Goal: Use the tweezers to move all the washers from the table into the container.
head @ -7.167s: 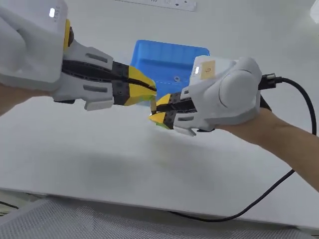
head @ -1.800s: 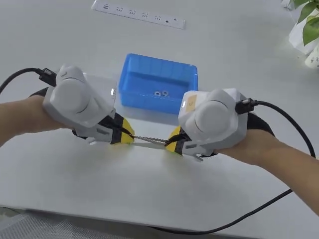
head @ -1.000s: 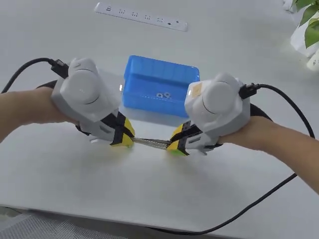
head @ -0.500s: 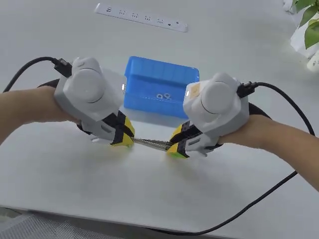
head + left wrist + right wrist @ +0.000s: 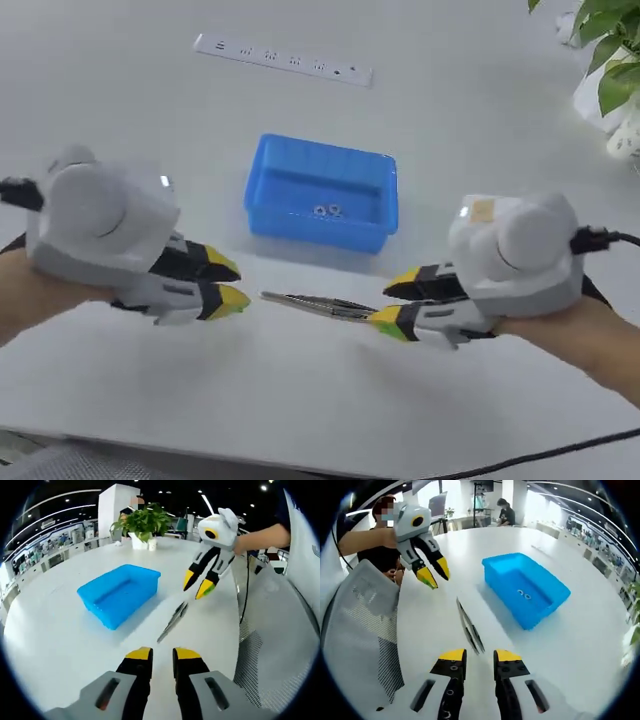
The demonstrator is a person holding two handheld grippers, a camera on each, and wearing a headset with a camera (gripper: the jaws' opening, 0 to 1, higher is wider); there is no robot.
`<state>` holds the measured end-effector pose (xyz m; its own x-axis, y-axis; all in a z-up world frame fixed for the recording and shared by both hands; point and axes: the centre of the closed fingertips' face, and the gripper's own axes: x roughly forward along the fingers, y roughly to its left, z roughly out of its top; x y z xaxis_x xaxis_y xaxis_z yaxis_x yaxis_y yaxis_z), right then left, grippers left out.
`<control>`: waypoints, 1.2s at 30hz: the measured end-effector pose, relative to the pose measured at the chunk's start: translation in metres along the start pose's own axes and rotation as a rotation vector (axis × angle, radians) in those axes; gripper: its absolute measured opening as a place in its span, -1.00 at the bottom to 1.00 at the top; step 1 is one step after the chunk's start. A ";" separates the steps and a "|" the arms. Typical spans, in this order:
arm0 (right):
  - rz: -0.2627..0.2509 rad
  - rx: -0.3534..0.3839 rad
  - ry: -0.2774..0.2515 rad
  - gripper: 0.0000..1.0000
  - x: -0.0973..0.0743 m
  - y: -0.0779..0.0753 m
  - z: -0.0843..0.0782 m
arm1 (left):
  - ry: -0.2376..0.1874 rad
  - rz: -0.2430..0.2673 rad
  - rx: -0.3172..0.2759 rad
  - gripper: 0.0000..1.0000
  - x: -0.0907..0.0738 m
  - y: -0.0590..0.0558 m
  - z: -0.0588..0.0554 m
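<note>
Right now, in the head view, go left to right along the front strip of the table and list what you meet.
left gripper, jaws apart → tweezers, lying flat and loose → right gripper, jaws apart

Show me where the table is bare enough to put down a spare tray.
Free: the stretch between the power strip and the blue container, the table left of the container, and the near strip in front of the tweezers. Crowded: between the left claw and right claw, where the tweezers lie.
</note>
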<state>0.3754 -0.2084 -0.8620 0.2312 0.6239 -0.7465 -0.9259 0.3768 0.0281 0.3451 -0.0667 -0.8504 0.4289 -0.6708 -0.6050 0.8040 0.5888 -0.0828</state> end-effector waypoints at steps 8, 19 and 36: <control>-0.144 0.111 -0.119 -0.55 -0.038 0.006 -0.015 | -0.123 0.198 -0.270 -0.58 -0.041 0.001 -0.010; -0.306 0.172 -0.269 -0.55 -0.085 0.009 -0.005 | -0.380 0.398 -0.382 -0.57 -0.098 0.004 0.023; -0.506 0.227 -0.469 -0.53 -0.149 0.014 0.014 | -0.462 0.332 -0.302 -0.44 -0.101 -0.046 0.064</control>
<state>0.3319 -0.2864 -0.7408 0.7660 0.5440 -0.3424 -0.5982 0.7982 -0.0701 0.2912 -0.0546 -0.7348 0.8221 -0.5169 -0.2386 0.4760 0.8540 -0.2099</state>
